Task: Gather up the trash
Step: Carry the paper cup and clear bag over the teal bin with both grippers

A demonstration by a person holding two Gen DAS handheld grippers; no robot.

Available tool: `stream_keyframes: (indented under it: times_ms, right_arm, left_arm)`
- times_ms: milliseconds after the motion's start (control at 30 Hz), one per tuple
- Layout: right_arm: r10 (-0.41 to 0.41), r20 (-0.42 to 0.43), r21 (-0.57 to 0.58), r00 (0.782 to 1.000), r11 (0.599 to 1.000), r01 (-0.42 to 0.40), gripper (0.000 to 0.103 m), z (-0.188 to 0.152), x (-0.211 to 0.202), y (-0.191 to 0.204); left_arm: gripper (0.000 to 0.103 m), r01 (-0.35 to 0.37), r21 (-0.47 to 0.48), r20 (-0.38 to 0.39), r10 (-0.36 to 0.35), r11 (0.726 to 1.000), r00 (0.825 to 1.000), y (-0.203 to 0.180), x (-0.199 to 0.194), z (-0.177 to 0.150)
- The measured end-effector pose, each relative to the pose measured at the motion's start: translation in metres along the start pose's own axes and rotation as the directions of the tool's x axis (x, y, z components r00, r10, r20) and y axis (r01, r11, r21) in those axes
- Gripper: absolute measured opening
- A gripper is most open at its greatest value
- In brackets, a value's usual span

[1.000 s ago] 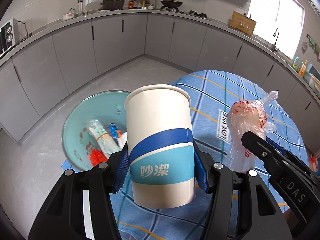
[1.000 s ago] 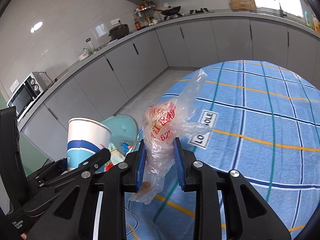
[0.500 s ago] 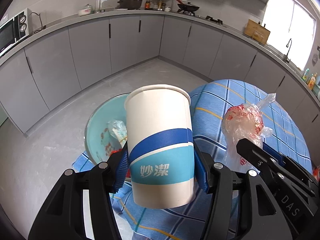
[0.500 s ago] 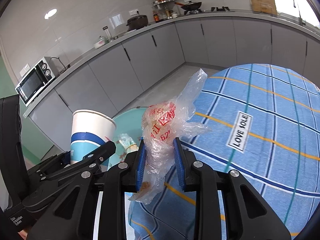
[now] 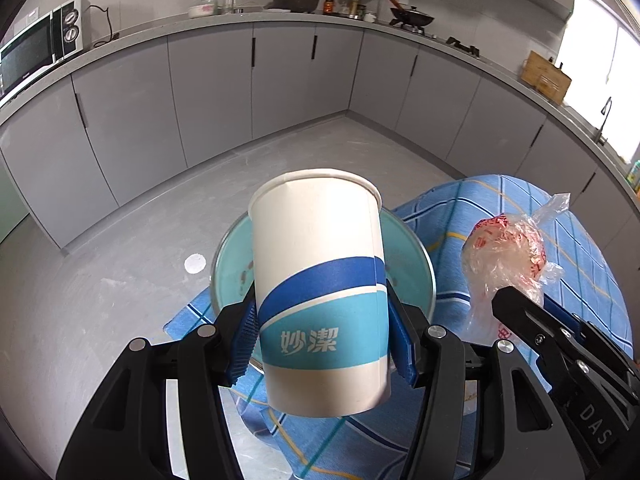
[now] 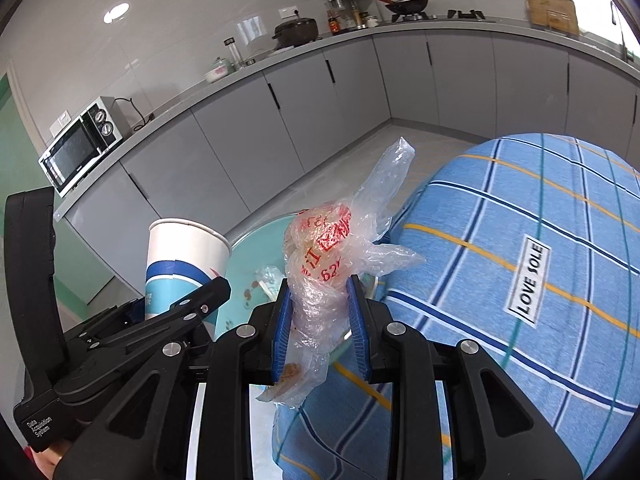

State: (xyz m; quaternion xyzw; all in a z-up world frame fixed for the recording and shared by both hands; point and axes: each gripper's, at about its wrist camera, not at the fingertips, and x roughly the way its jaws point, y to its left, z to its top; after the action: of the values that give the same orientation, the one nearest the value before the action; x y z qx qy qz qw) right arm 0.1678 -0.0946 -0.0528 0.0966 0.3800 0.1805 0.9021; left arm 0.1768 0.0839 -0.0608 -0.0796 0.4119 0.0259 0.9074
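**Cup and bag held over the basin**

Paper cup (image 5: 320,280), a smooth white tapered cylinder with a rolled rim and dark and light blue bands, sits upright and slightly tilted between the ribbed blue pads (image 5: 243,344) of the left tool (image 5: 322,346), which is clamped on its lower half. In the right wrist view the same cup (image 6: 180,260) shows at the left, held by the black frame of that tool.

The right tool (image 6: 320,328) is closed on a crumpled plastic bag (image 6: 332,264), thin, clear and wrinkled with red print, bunched into a round lump above the pads with a loose tail sticking up. More film hangs below the pads. From the left wrist camera the bag (image 5: 504,252) appears as a glossy ball just right of the cup.

Both items hang above a round, shallow teal enamel basin (image 5: 408,256) with a metal rim, which rests at the edge of the bench under a blue checked cloth (image 6: 520,240) with yellow and dark stripes. A wrapper (image 6: 269,276) lies inside the basin. Grey floor (image 5: 160,240) and matte grey cabinets (image 5: 208,92) lie beyond.
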Motion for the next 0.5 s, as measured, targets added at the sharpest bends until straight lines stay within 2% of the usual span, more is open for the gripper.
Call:
stream_keyframes:
  times_ms: [500]
  right_arm:
    - [0.0,-0.038,-0.034,0.999,0.999,-0.002,0.028,0.006,0.039,0.015]
  left_arm:
    - [0.056,-0.043,-0.045,-0.048,0.041,0.998,0.998,0.021,0.035,0.008]
